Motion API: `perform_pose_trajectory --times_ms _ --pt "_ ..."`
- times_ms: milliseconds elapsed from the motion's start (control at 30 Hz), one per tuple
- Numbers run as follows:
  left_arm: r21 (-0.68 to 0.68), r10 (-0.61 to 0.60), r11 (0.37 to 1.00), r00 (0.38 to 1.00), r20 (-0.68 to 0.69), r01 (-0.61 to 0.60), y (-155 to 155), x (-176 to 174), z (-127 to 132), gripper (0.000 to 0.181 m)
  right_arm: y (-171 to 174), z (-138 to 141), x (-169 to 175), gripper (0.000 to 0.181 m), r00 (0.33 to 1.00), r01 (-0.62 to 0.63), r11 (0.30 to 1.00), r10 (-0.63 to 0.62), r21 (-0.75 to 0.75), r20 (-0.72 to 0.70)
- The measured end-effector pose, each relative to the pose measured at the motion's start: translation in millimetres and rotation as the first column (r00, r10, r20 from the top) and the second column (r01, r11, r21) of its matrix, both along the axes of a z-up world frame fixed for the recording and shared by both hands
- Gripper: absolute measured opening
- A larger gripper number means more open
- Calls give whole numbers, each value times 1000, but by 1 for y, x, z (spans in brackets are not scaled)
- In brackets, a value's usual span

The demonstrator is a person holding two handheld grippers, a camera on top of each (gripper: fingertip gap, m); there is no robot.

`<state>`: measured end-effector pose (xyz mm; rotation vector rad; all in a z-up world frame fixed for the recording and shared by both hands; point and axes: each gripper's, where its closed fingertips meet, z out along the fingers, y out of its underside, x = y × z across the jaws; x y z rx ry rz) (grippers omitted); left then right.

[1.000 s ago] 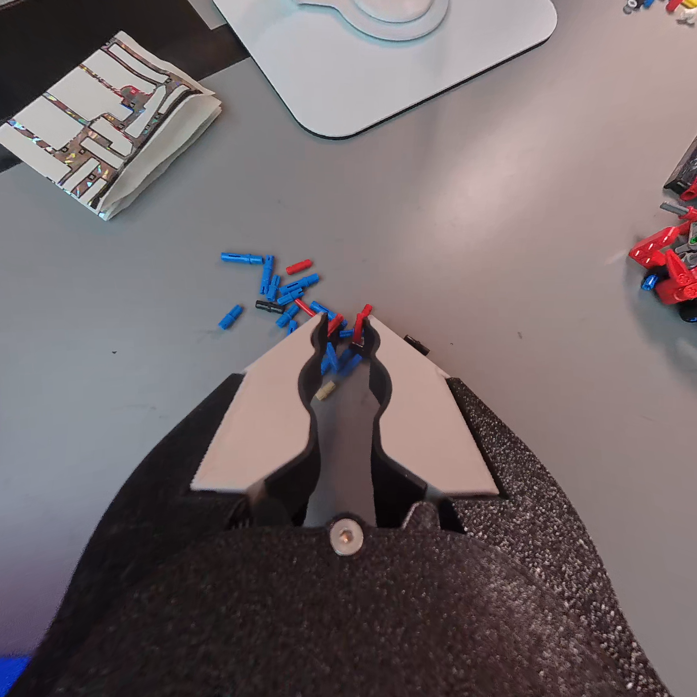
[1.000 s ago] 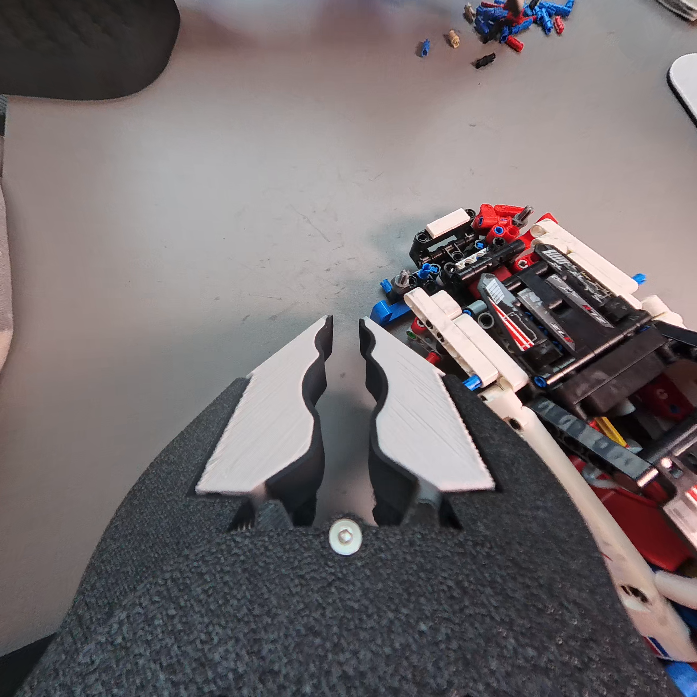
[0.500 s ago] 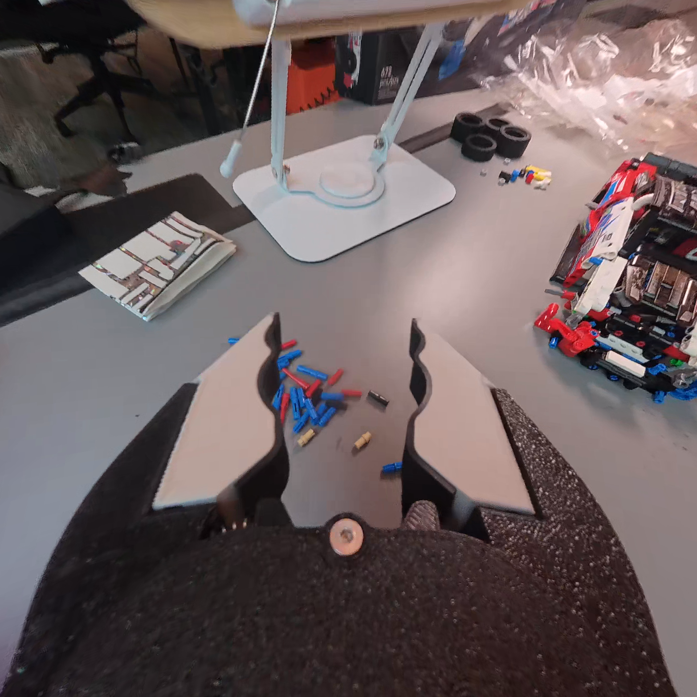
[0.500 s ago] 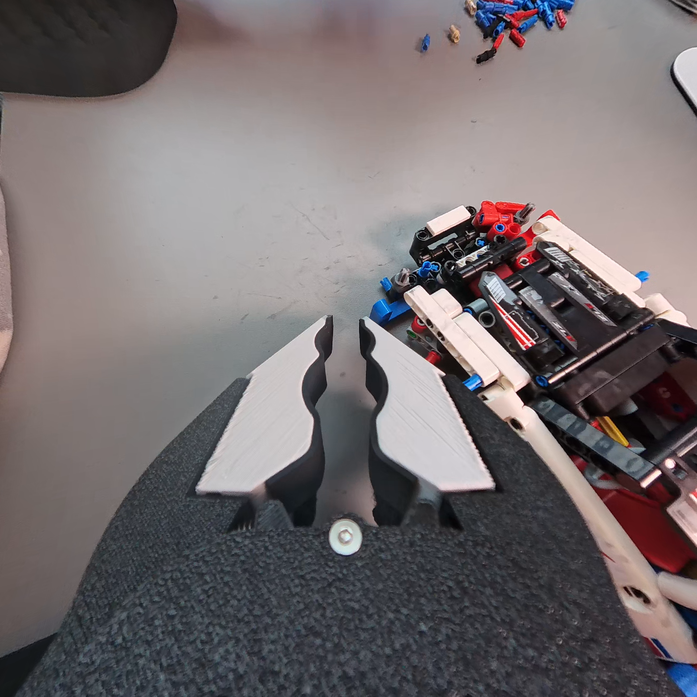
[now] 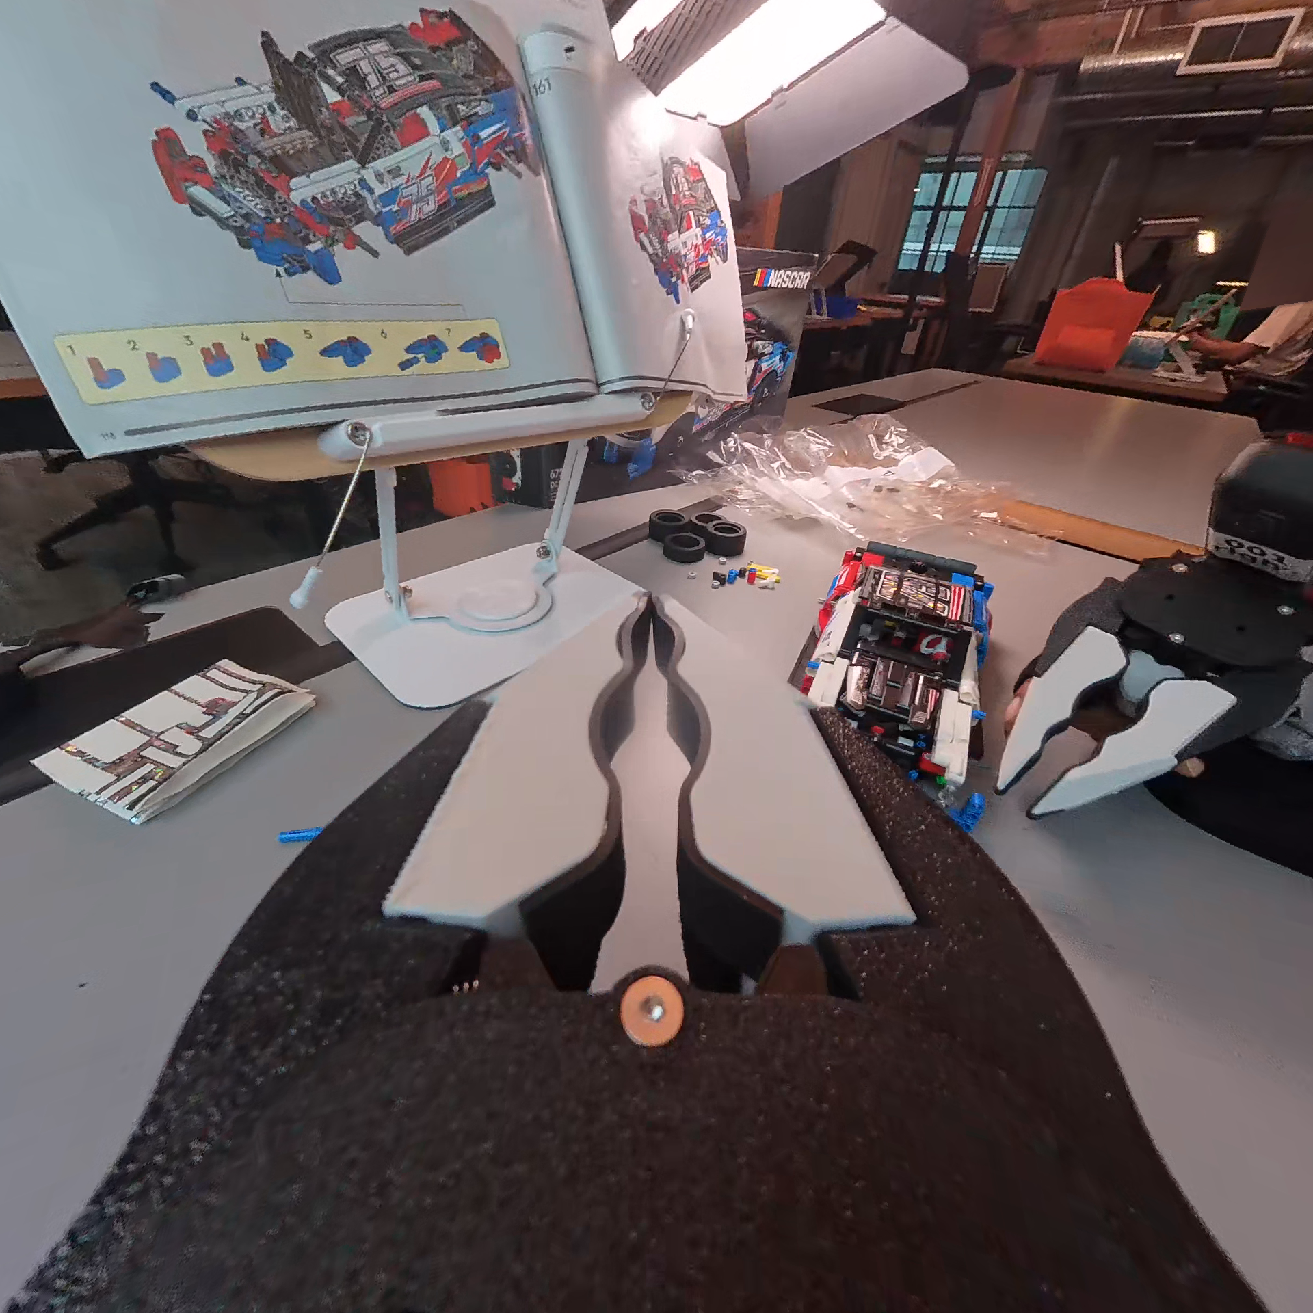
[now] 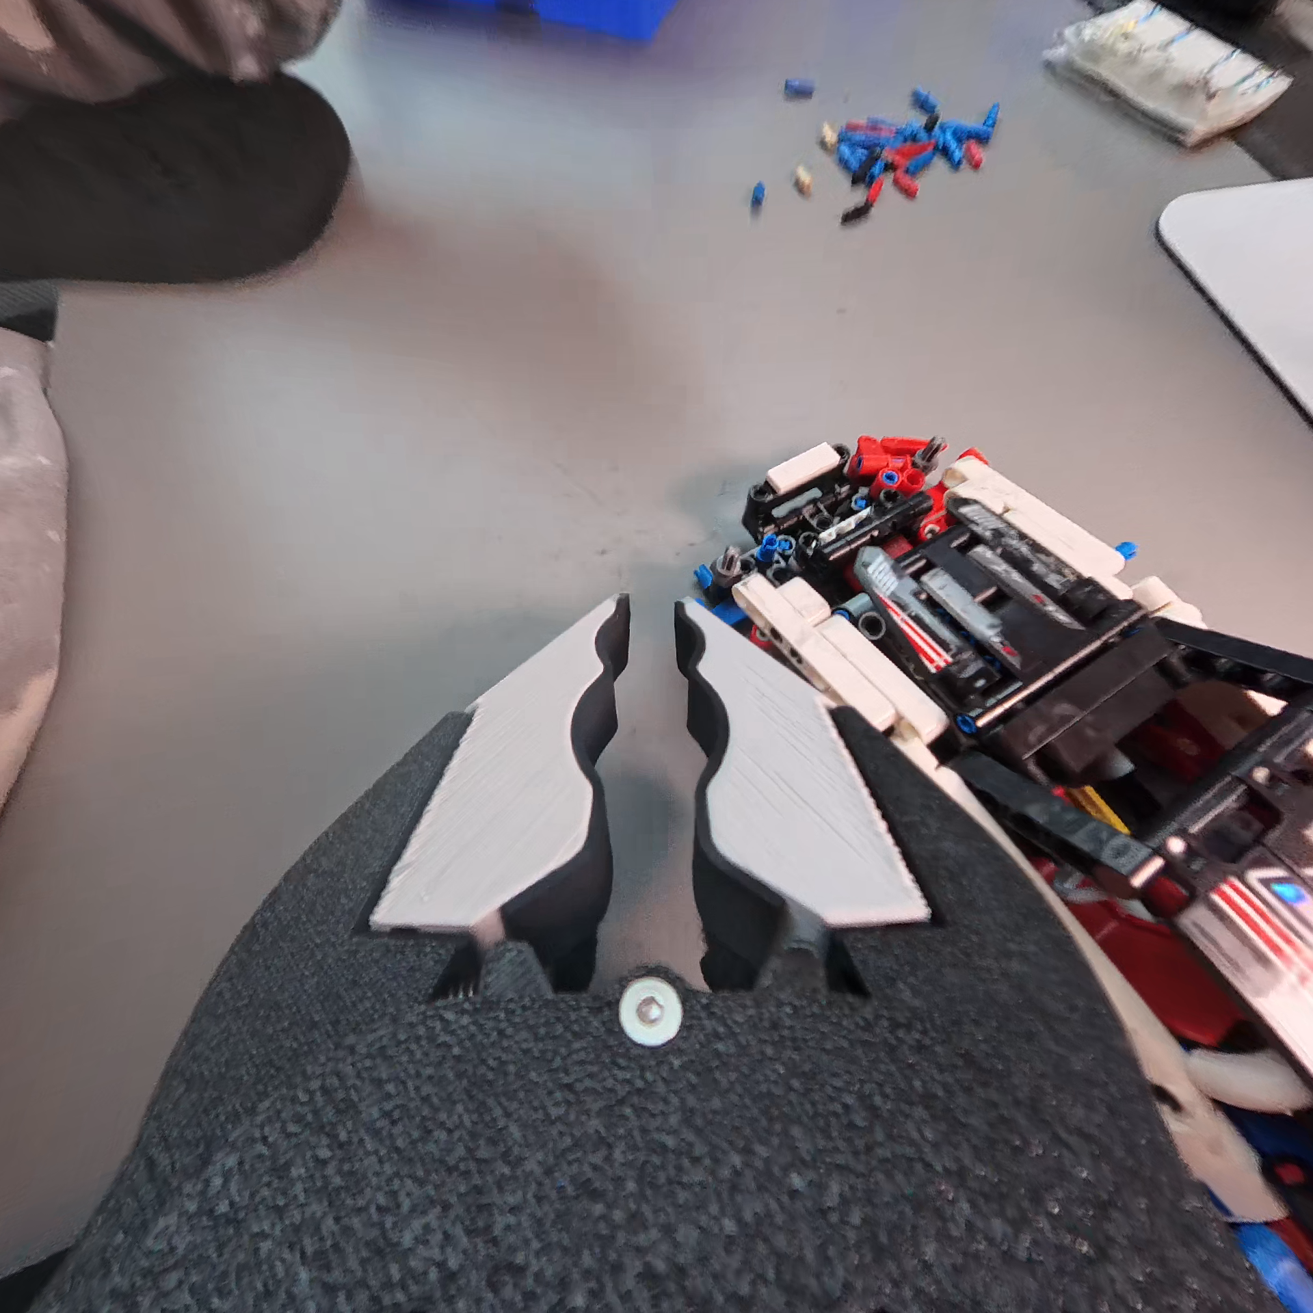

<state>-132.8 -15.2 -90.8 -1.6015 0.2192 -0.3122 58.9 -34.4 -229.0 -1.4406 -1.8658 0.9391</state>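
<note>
**Two hand-held grippers raised over a half-built model car**

The left hand-held gripper (image 5: 650, 617) is held up above the grey worktop (image 5: 177, 924), its two fingers brought together until the tips meet, with nothing visible between them. It points toward the white base of a book stand (image 5: 469, 625), which props an open instruction booklet (image 5: 284, 213) at a slant, probably so the pages can be read while working.

The right hand-held gripper (image 6: 651, 618) hovers low just beside the front corner of the model car (image 6: 959, 604), its fingers a narrow gap apart and empty. In the left wrist view the same gripper (image 5: 1051, 789) shows at the right, tips aimed down next to the car (image 5: 899, 661).

A loose heap of blue and red pins (image 6: 909, 149) lies well apart from the car, toward the far side of the worktop. One stray blue pin (image 5: 298, 835) lies near a folded sticker sheet (image 5: 177, 732). Four black tyres (image 5: 696, 536) and a few small coloured pieces (image 5: 746, 574) sit behind the car, near crumpled clear bags (image 5: 852, 469).

The pin heap is hidden behind the left gripper's body in its own view. The car's rear is cut off in the right wrist view, which is slightly blurred.
</note>
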Motion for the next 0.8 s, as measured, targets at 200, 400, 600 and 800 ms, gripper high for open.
perform_pose_trajectory --times_ms 200,400,600,800 --pt "-5 -9 1000 999 52 9 -22 22 -22 6 8 52 -10 14 953 53 997 -66 -49 -296" --pt "-25 13 1000 995 94 -11 -17 24 -39 46 37 102 -11 43 808 215 972 -229 -89 -543" --pt "-40 24 999 997 74 -21 -13 20 -46 66 58 127 -2 65 687 338 934 -328 -114 -648" --pt "-23 52 998 996 72 -51 -12 9 -42 71 89 137 12 66 587 478 867 -434 -140 -684"
